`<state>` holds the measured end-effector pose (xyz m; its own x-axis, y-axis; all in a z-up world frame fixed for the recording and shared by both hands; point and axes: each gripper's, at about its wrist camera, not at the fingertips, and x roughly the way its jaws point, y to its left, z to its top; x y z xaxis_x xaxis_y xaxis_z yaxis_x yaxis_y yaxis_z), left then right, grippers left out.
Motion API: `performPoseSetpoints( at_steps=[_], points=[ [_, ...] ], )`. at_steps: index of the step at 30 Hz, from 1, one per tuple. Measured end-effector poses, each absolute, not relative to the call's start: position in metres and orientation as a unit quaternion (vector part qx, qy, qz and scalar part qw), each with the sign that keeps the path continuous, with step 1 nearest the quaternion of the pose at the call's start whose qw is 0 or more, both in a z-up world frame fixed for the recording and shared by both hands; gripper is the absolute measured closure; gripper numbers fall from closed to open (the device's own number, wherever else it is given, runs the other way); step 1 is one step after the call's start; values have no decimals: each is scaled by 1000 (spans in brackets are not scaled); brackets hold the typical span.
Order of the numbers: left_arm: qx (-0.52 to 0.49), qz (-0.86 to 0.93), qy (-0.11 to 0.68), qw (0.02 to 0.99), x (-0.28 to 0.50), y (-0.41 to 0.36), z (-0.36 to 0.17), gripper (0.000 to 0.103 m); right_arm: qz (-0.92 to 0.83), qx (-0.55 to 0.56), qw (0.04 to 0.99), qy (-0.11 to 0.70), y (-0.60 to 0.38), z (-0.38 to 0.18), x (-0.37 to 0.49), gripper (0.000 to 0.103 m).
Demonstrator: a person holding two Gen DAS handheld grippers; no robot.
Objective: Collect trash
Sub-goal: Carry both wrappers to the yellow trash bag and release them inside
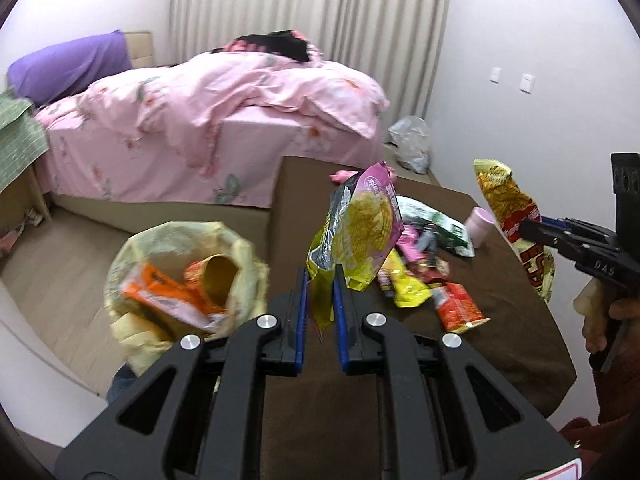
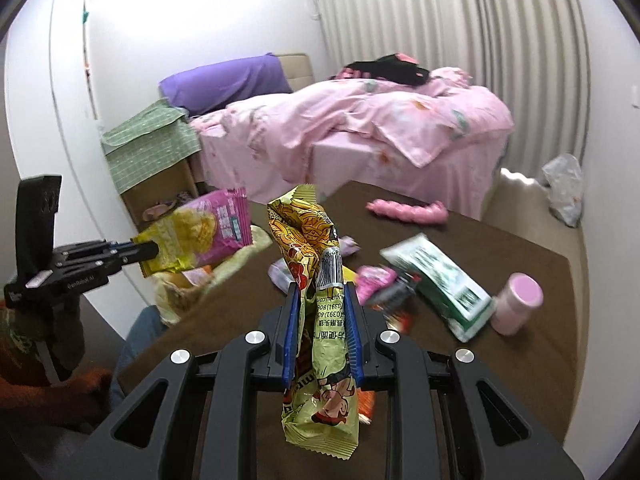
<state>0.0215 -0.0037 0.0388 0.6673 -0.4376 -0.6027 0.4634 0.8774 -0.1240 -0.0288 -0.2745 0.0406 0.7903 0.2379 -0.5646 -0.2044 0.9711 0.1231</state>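
Note:
My left gripper (image 1: 320,276) is shut on a pink and yellow chip bag (image 1: 360,228) and holds it up over the brown table's left edge; the bag also shows in the right wrist view (image 2: 200,232). My right gripper (image 2: 322,292) is shut on a crumpled yellow and red noodle wrapper (image 2: 316,272), raised above the table; it also shows in the left wrist view (image 1: 516,224). A yellow trash bag (image 1: 180,280) with orange wrappers inside stands open on the floor left of the table. More wrappers (image 1: 424,276) lie piled on the table.
The brown table (image 2: 500,380) also holds a green and white packet (image 2: 440,280), a pink cup (image 2: 518,300) and a pink fluffy item (image 2: 404,210). A bed with pink bedding (image 1: 208,120) stands behind. A white plastic bag (image 1: 412,140) lies on the floor by the curtain.

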Motion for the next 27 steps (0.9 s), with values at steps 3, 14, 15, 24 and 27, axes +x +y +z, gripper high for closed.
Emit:
performPoseSetpoints(
  at_steps=[3, 14, 15, 24, 27],
  points=[
    [-1, -220, 331, 918, 31, 25, 35, 92, 133, 20, 943, 303, -254, 45, -11, 82],
    [-61, -85, 378, 920, 99, 131, -5, 92, 235, -20, 920, 314, -157, 49, 74, 82],
    [-61, -84, 386, 917, 106, 133, -13, 92, 242, -25, 916, 320, -145, 44, 85, 82],
    [-13, -107, 448, 887, 151, 104, -75, 92, 294, -38, 857, 422, -67, -28, 189, 82],
    [-13, -110, 456, 883, 157, 102, -88, 91, 301, -49, 833, 462, -48, -58, 219, 82]
  ],
)
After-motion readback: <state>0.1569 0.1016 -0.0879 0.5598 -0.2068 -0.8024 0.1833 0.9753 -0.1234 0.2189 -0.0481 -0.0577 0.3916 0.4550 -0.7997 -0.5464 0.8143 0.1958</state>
